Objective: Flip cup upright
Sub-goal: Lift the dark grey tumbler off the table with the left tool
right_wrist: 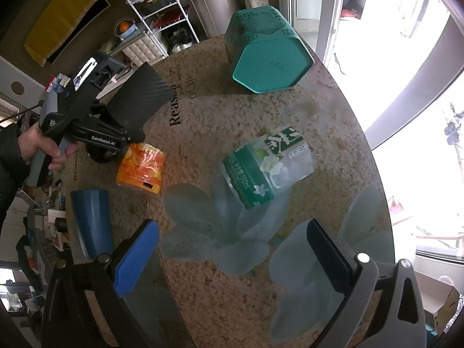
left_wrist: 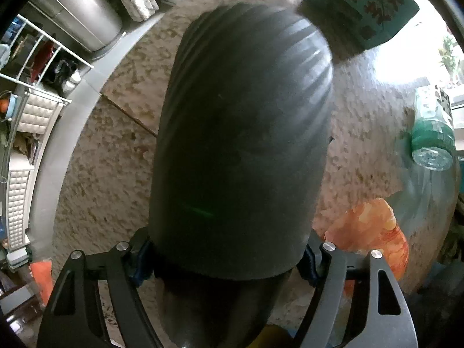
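A dark grey ribbed cup [left_wrist: 240, 145] fills the left wrist view, held lifted above the table. My left gripper [left_wrist: 226, 258] is shut on it near one end. In the right wrist view the same cup [right_wrist: 139, 98] sticks out of the left gripper [right_wrist: 121, 121], tilted, over the table's far left. My right gripper [right_wrist: 232, 258] is open and empty above the near part of the table. A blue cup [right_wrist: 92, 223] stands at the left edge beside the right gripper's blue fingertip [right_wrist: 136, 258].
A round speckled table [right_wrist: 261, 304] with pale flower prints holds a teal hexagonal tin [right_wrist: 266, 55], a green-labelled bottle lying on its side [right_wrist: 264, 168] and an orange packet [right_wrist: 140, 168]. A white wire rack [right_wrist: 162, 14] and bright windows lie beyond.
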Available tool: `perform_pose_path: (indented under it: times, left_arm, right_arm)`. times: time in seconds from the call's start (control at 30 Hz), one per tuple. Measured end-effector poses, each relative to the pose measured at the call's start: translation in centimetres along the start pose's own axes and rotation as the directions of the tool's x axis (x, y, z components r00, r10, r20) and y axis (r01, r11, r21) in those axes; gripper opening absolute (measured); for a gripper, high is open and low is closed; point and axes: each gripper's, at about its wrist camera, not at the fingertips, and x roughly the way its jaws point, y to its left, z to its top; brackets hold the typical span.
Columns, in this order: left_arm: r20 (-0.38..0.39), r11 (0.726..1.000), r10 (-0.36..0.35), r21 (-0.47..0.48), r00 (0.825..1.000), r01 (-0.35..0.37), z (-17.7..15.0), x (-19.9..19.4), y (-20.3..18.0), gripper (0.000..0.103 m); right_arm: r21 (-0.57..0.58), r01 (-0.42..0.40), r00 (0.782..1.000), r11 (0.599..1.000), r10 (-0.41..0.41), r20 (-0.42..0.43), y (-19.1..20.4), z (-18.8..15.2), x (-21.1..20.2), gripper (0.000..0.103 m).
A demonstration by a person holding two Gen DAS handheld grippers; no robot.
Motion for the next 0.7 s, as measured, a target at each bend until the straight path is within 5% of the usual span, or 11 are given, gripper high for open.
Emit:
perform_pose_path:
  times: [0.7]
  left_arm:
    - [0.089,0.992,-0.053,-0.111,0.995,0.063,-2.0,-3.7,0.7,0.078]
  right_arm:
    - [0.015,0.015,1.000,1.000,-0.015,0.022,1.1,-0.6,-0.1,0.102]
